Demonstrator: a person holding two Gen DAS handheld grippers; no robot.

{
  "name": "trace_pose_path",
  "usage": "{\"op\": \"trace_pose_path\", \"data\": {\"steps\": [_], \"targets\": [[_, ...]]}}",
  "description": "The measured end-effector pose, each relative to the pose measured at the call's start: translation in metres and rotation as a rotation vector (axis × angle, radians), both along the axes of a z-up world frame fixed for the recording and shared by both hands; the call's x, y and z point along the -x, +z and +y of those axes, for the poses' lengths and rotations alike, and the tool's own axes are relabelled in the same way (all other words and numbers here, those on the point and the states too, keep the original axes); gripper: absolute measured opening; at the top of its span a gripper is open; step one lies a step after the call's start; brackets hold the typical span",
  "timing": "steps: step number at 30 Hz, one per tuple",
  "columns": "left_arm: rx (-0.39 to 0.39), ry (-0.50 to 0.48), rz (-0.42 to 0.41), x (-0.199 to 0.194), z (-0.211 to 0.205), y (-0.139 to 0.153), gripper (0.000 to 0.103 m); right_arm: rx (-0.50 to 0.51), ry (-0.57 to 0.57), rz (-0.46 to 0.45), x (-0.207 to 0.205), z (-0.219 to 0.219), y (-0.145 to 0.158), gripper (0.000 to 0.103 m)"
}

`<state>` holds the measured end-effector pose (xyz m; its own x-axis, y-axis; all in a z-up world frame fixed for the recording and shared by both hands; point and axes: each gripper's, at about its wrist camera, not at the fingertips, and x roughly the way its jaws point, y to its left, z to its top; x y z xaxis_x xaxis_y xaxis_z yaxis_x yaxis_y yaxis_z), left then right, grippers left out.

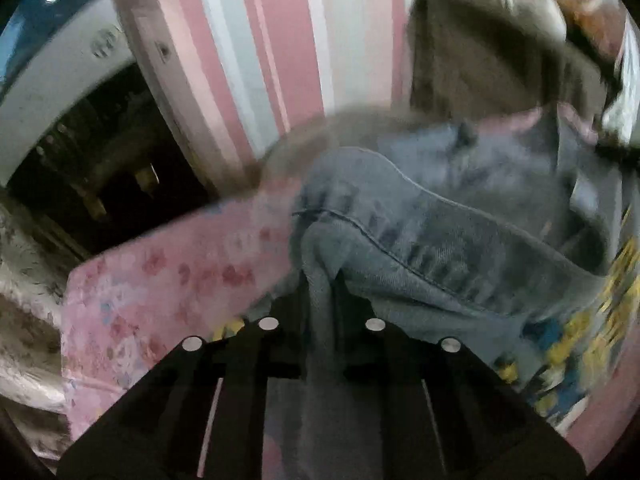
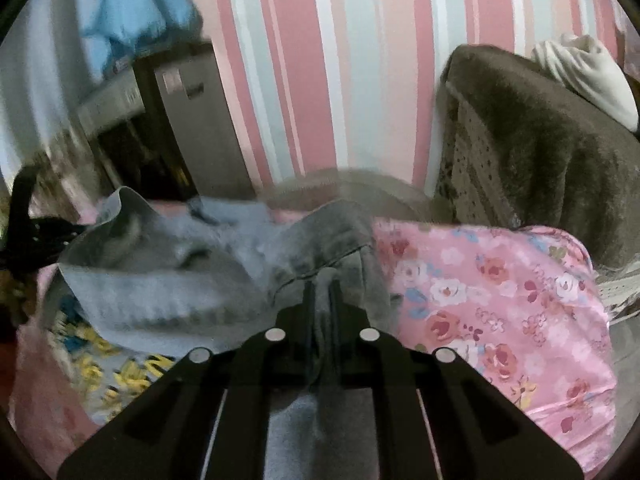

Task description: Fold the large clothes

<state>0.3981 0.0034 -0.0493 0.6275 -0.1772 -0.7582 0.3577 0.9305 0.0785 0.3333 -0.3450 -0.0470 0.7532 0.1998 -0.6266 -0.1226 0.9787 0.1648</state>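
A blue denim garment (image 1: 440,216) hangs bunched between both grippers above a pink floral bed cover (image 1: 160,280). My left gripper (image 1: 320,280) is shut on a fold of the denim, which runs up and to the right. In the right wrist view the same denim garment (image 2: 180,272) stretches to the left. My right gripper (image 2: 323,284) is shut on another fold of it. The left gripper (image 2: 36,240) shows dark at the far left edge of that view. Both views are motion-blurred.
A brown fuzzy blanket (image 2: 540,136) with a white cloth (image 2: 588,76) on it lies at the right. A dark cabinet (image 2: 192,120) with a blue cloth (image 2: 140,12) on top stands by the pink striped wall (image 2: 340,60). A yellow-and-blue patterned fabric (image 2: 120,368) lies under the denim.
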Motion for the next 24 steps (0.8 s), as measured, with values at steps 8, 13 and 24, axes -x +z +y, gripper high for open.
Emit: {"op": "trace_pose_path", "data": {"steps": [8,13,24], "targets": [[0.413,0.182,0.217,-0.055,0.077,-0.022,0.011,-0.166,-0.171,0.124,-0.030,-0.036,-0.023,0.011],[0.309,0.287,0.236,-0.050,0.089,-0.041,0.072,-0.119,-0.204,0.112,-0.017,-0.038,-0.027,0.057],[0.186,0.145,0.140,0.015,0.055,-0.019,0.070,-0.231,-0.120,0.144,-0.001,-0.047,-0.038,0.036]]}}
